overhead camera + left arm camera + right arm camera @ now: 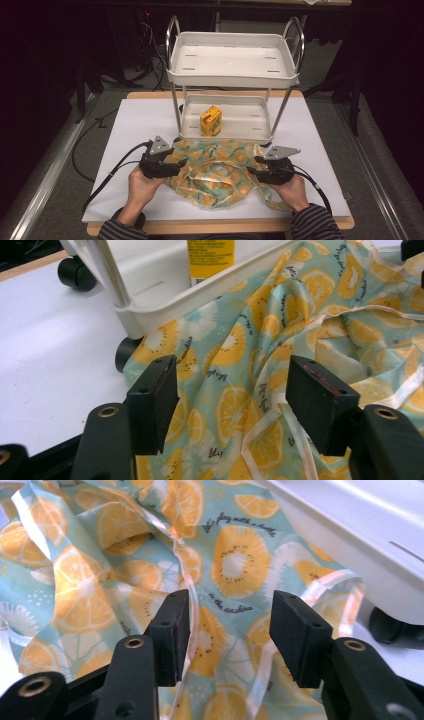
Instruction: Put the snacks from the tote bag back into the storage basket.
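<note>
Two grippers work a crumpled cloth (215, 170) lying on the table (125, 130) against the cart's (227, 75) lower tray. Left gripper (231, 390) and right gripper (229, 630) both stand apart over the fabric, pinching nothing. Risk: closing on a loose fold or ribbon edge may let the slick fabric slip, or drag it under the tray, nudging the cart and its yellow box (210, 121).
</note>
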Demonstrator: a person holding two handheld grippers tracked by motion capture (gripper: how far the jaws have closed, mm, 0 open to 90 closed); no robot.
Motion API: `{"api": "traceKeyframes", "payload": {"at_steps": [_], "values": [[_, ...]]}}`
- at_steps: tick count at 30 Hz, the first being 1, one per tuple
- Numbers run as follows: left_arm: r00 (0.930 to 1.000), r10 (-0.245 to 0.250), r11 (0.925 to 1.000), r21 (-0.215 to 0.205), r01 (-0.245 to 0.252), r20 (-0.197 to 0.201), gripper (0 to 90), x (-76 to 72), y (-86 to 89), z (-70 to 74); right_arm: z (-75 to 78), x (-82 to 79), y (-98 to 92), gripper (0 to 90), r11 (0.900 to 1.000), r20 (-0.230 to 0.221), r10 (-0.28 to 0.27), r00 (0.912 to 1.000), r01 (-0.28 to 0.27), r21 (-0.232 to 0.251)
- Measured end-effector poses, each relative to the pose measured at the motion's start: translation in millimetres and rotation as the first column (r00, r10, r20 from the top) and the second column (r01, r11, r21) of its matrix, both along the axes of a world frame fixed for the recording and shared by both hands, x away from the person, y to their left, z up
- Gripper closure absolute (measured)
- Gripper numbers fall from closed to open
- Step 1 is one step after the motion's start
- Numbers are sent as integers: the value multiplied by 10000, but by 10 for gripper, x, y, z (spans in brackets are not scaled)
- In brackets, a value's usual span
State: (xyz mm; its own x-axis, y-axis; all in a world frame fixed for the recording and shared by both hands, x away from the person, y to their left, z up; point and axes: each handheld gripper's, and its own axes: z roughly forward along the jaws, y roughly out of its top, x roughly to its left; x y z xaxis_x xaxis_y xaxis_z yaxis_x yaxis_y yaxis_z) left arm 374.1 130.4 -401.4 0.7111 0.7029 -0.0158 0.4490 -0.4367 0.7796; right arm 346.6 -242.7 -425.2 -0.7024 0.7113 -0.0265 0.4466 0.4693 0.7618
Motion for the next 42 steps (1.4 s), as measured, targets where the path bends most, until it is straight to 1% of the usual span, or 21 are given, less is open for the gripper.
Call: {"api": "traceKeyframes", "payload": {"at_steps": [1, 2, 7, 9, 10, 14, 17, 20, 22, 23, 28, 29, 31, 34, 35, 36, 38, 40, 41, 42], "values": [[10000, 52, 10000, -54, -52, -5, 377, 0, 11, -5, 8, -2, -10, 518, 10000, -24, -42, 10000, 42, -29], [10000, 62, 10000, -56, -62, 4, 376, 1, 18, -8, 13, -5, -27, 521, 9999, -12, -125, 9999, 125, 95], [9998, 181, 9997, -182, -180, 66, 375, -10, 64, -16, 47, -10, -121, 525, 9985, 152, -451, 9989, 446, 302], [9997, 227, 9996, -165, -225, 125, 375, -12, 83, -8, 64, -9, -169, 528, 9980, 256, -538, 9982, 529, 360], [9996, 252, 9995, -186, -249, 151, 374, -15, 87, -6, 71, -10, -196, 529, 9969, 229, -664, 9975, 654, 433], [9992, 293, 9992, -263, -285, 267, 373, -33, 114, 2, 80, -10, -274, 531, 9944, 289, -969, 9949, 955, 450], [9988, 452, 9985, -316, -446, 205, 371, -25, 164, -16, 88, -20, -317, 532, 9927, 361, -1129, 9929, 1111, 478], [9976, 671, 9966, -492, -661, 183, 371, -20, 224, -20, 87, -24, -360, 532, 9903, 362, -1297, 9909, 1277, 542], [9966, 794, 9959, -446, -784, 217, 369, -22, 256, -16, 84, -22, -397, 533, 9894, 370, -1376, 9898, 1355, 528], [9960, 855, 9950, -534, -841, 250, 369, -25, 273, -19, 82, -23, -408, 533, 9881, 364, -1446, 9888, 1424, 575], [9932, 1141, 9917, -629, -1125, 222, 367, -21, 343, -37, 72, -27, -490, 533, 9804, 392, -1891, 9812, 1864, 639], [9925, 1198, 9911, -618, -1182, 227, 367, -16, 363, -37, 70, -24, -503, 533, 9798, 438, -1915, 9805, 1883, 674], [9905, 1346, 9887, -701, -1323, 286, 365, -11, 380, -41, 69, -22, -527, 533, 9759, 359, -2102, 9770, 2075, 681], [9887, 1466, 9876, -616, -1444, 326, 365, 1, 402, -48, 59, -5, -566, 533, 9698, 288, -2356, 9714, 2331, 720], [9875, 1543, 9866, -578, -1523, 311, 365, 9, 408, -58, 56, 0, -576, 533, 9691, 329, -2387, 9705, 2360, 720], [9869, 1585, 9860, -569, -1566, 302, 365, 11, 410, -63, 55, 3, -591, 534, 9659, 305, -2508, 9676, 2480, 740], [9860, 1641, 9853, -533, -1623, 310, 365, 12, 424, -67, 55, 8, -612, 534, 9642, 327, -2575, 9657, 2546, 747], [9846, 1724, 9835, -613, -1704, 288, 365, 18, 441, -69, 53, 12, -632, 534, 9610, 270, -2679, 9631, 2651, 793], [9846, 1724, 9835, -613, -1704, 288, 365, 18, 441, -69, 53, 12, -632, 534, 9610, 270, -2679, 9631, 2651, 793], [9832, 1801, 9820, -636, -1780, 292, 365, 24, 452, -72, 52, 14, -638, 534, 9596, 240, -2723, 9619, 2697, 804]]}}
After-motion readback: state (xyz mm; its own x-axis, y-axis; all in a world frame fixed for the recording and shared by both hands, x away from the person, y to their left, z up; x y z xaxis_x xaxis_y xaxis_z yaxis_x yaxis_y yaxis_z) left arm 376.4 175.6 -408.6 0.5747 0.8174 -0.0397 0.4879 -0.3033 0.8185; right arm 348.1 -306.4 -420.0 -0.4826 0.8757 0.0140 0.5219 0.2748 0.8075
